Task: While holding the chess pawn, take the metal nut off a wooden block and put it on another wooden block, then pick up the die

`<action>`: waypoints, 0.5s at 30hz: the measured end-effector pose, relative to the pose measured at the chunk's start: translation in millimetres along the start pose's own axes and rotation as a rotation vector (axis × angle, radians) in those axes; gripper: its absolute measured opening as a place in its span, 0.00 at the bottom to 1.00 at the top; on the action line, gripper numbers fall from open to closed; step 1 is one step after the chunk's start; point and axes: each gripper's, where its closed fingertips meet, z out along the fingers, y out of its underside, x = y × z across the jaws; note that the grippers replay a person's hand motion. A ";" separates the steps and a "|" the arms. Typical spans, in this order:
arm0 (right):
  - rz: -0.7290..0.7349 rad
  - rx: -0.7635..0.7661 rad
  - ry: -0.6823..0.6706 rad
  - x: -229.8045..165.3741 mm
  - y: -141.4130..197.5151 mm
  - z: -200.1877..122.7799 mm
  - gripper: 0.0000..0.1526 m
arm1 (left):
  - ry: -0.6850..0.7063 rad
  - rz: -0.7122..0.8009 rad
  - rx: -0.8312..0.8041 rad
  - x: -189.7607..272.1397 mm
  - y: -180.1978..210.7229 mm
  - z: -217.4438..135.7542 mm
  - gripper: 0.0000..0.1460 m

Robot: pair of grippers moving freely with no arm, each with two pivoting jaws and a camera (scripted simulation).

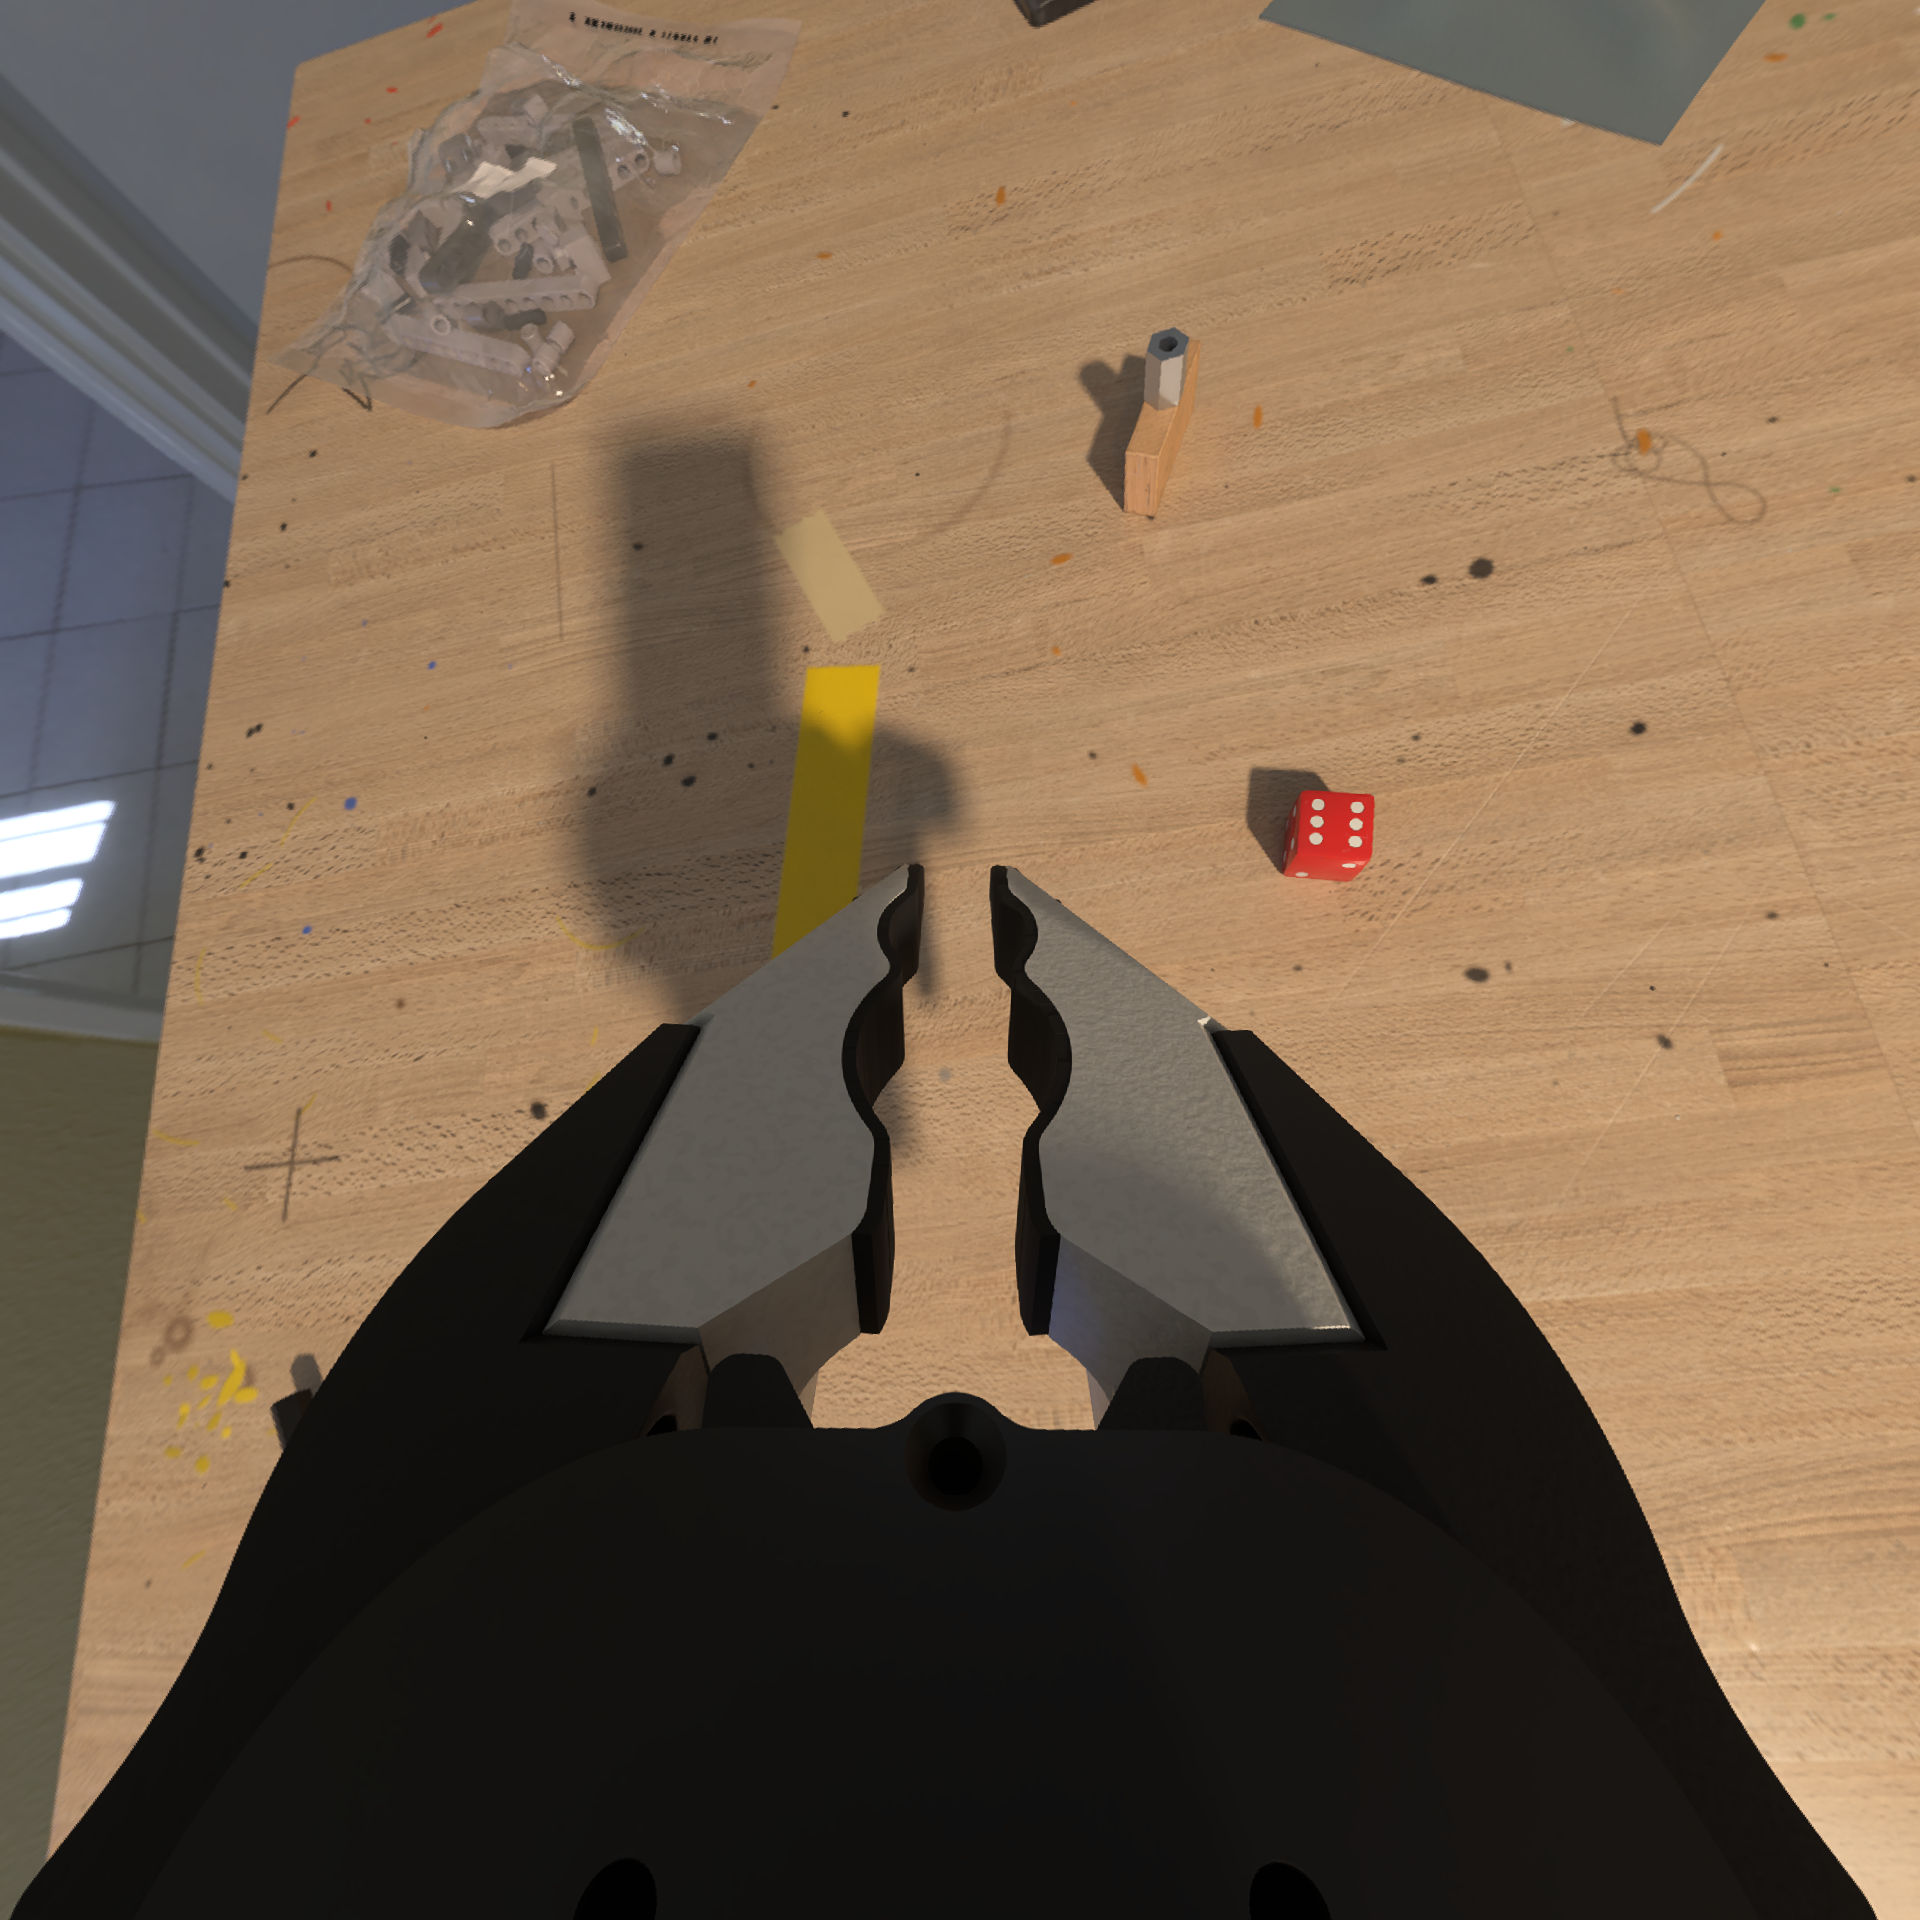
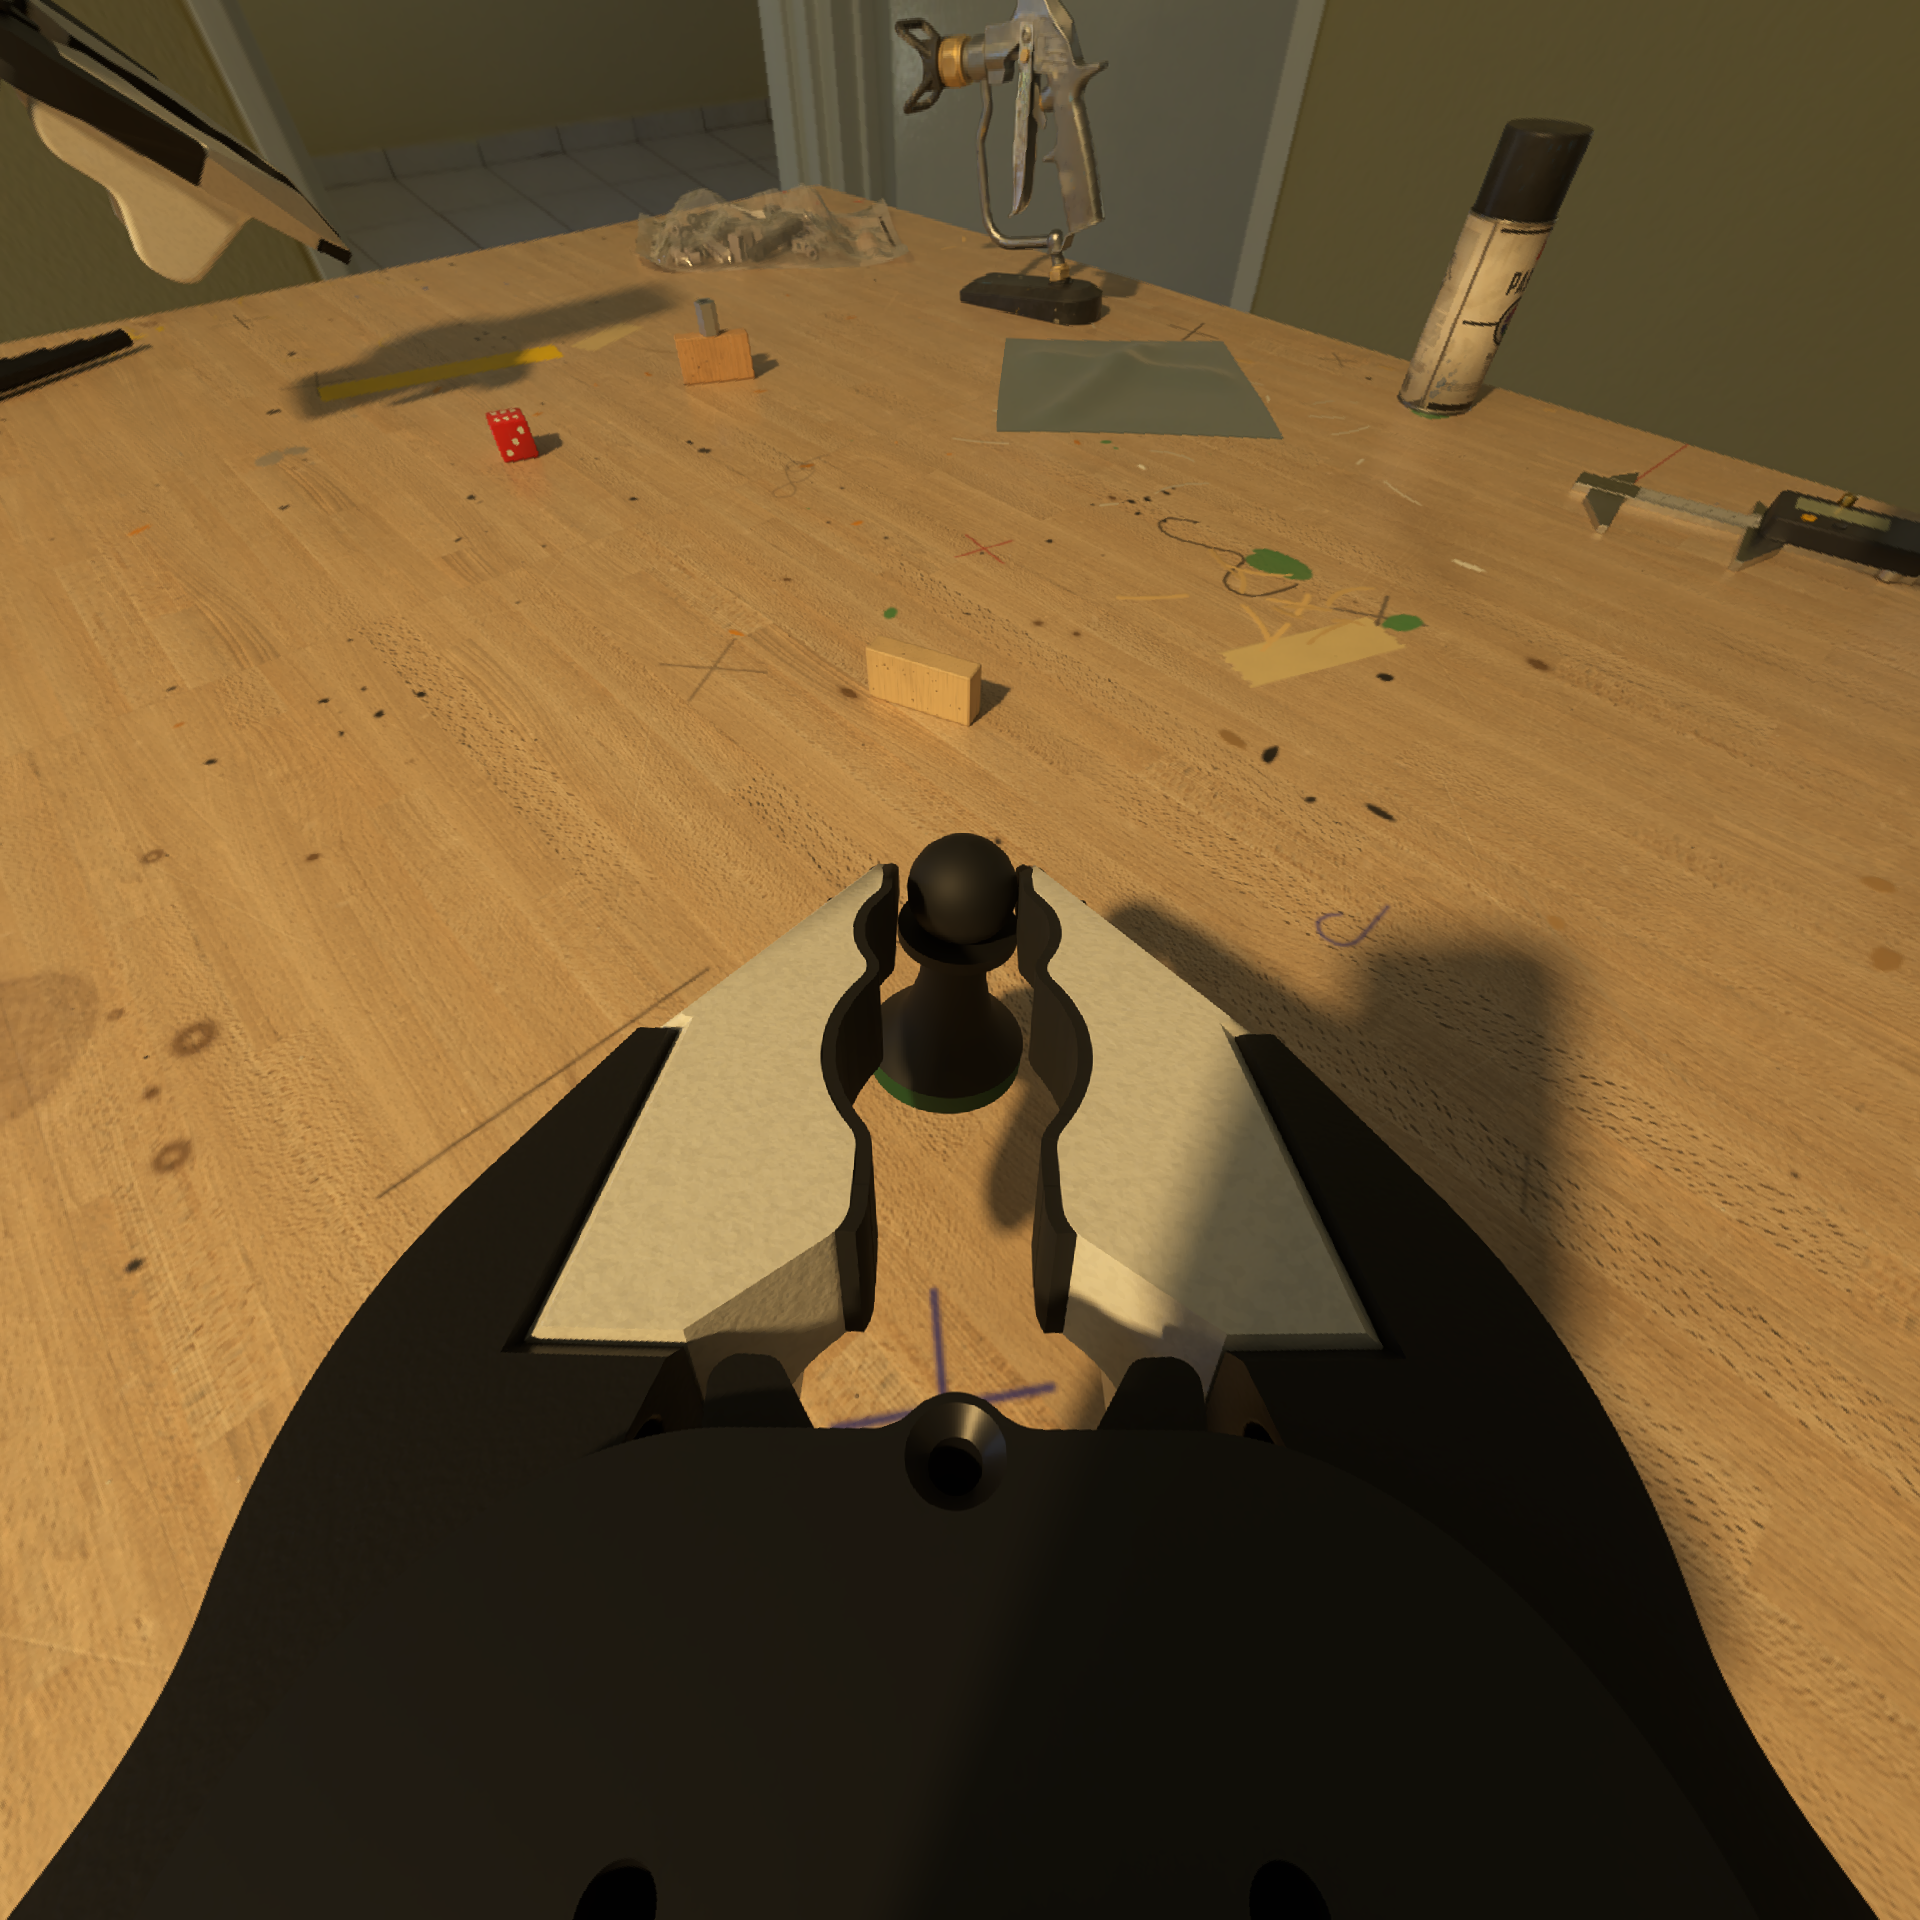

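A grey metal nut (image 1: 1166, 369) stands upright on a wooden block (image 1: 1158, 447), far ahead and right of my left gripper (image 1: 956, 883). That gripper is high above the table, empty, its jaws a narrow gap apart. A red die (image 1: 1330, 836) lies to its right. My right gripper (image 2: 958, 883) is shut on the head of a black chess pawn (image 2: 956, 935), low over the table. A second, bare wooden block (image 2: 923, 681) lies just ahead of it. The nut (image 2: 707, 315), its block (image 2: 715, 356) and the die (image 2: 510, 434) show far back left.
A clear bag of grey parts (image 1: 499, 229) lies at the table's far left. A yellow strip (image 1: 831, 790) lies under the left gripper. A grey sheet (image 2: 1132, 390), a spray gun on a stand (image 2: 1034, 156), a spray can (image 2: 1486, 270) and a caliper (image 2: 1756, 520) stand at the back and right.
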 end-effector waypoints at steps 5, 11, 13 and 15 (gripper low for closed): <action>0.011 0.000 -0.014 0.0 0.9 0.3 0.15 | 0.144 -0.111 0.081 -4.8 -7.0 0.9 0.05; 0.001 -0.006 -0.017 -0.9 2.0 2.5 0.15 | 0.072 -0.178 0.392 -13.1 -44.9 -47.1 0.13; 0.002 -0.009 -0.025 -2.6 2.2 4.6 0.15 | 0.064 -0.146 0.464 4.4 -57.4 -68.6 0.19; -0.004 -0.017 -0.032 -5.2 3.0 7.5 0.15 | 0.069 -0.058 0.488 35.6 -64.2 -83.4 0.21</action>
